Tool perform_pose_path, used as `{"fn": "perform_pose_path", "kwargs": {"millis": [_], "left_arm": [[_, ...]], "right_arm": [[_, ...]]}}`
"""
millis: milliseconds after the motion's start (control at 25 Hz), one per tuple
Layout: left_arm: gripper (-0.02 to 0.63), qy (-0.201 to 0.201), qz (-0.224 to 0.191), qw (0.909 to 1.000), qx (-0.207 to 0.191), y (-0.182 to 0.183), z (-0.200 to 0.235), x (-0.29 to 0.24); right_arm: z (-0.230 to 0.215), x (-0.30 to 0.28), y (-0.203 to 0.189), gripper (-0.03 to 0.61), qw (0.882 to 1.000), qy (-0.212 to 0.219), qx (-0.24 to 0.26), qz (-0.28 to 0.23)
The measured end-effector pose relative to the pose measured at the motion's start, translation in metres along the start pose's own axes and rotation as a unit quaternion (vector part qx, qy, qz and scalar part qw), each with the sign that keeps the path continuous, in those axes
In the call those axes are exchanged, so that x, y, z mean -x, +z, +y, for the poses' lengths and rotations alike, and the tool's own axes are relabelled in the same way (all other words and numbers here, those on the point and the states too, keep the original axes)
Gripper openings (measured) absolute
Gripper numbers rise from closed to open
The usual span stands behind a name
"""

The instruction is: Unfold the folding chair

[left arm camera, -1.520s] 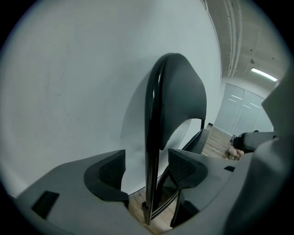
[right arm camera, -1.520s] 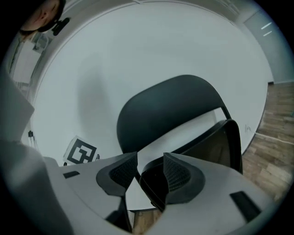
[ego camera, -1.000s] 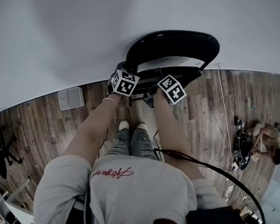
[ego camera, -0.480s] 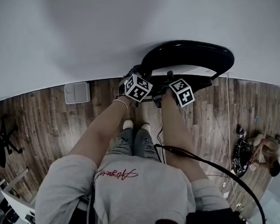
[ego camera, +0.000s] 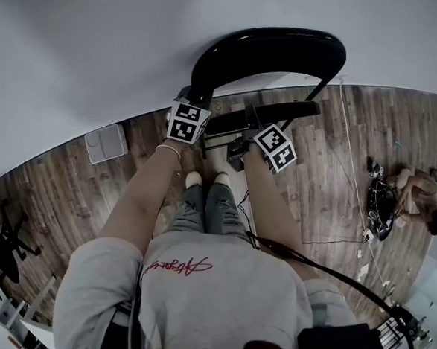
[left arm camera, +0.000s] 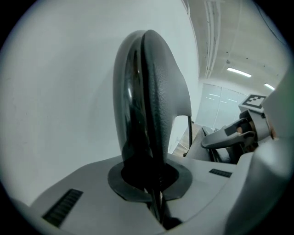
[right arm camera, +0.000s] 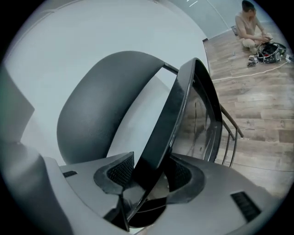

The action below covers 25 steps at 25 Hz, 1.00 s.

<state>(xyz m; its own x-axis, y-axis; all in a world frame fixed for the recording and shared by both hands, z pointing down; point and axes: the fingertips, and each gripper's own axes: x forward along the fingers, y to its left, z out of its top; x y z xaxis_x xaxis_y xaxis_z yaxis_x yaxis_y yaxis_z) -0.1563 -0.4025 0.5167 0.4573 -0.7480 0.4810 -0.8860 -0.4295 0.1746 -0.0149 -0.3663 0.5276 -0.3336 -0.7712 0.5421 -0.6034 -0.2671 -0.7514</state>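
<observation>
Chair (ego camera: 299, 43) stands on the wood floor (ego camera: 70, 188), close against the white wall (ego camera: 83, 53), straight ahead of your feet. Its backrest (ego camera: 254, 47) is a dark curved band with its long axis running left to right along the wall. The seat (ego camera: 263, 117) shows below it as a narrow dark bar, also lying left to right, with its front edge toward you.

Your left gripper (left arm camera: 154, 183) is at the left end of the backrest, jaws squeezed right down on its edge. In the left gripper view the backrest is seen edge-on, rising straight up out of the jaws.

Your right gripper (right arm camera: 149, 176) has its jaws set wide, with the seat's edge filling the gap between the pads. In the right gripper view the seat slants steeply up and to the right from the jaws. The backrest sits behind it on the left, and the metal frame (right arm camera: 227, 131) is on the right.

Another person (ego camera: 419, 208) sits on the floor, well off to your right.
</observation>
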Motion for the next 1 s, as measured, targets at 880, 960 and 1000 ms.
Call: {"fn": "perform_pose_path", "kwargs": {"millis": [880,960,1000], "left_arm": [[0.015,0.050,-0.055,0.9972,0.005,-0.060,-0.075,0.065],[0.015,0.070,-0.062,0.9956,0.002,-0.069,-0.085,0.075],[0.015,0.083,-0.067,0.9943,0.000,-0.074,-0.092,0.080]], "right_arm": [[-0.154,0.212,-0.092,0.167,0.974,0.216,-0.064,0.027],[-0.175,0.228,-0.106,0.167,0.969,0.230,-0.078,0.035],[-0.187,0.236,-0.112,0.167,0.967,0.237,-0.084,0.035]]}}
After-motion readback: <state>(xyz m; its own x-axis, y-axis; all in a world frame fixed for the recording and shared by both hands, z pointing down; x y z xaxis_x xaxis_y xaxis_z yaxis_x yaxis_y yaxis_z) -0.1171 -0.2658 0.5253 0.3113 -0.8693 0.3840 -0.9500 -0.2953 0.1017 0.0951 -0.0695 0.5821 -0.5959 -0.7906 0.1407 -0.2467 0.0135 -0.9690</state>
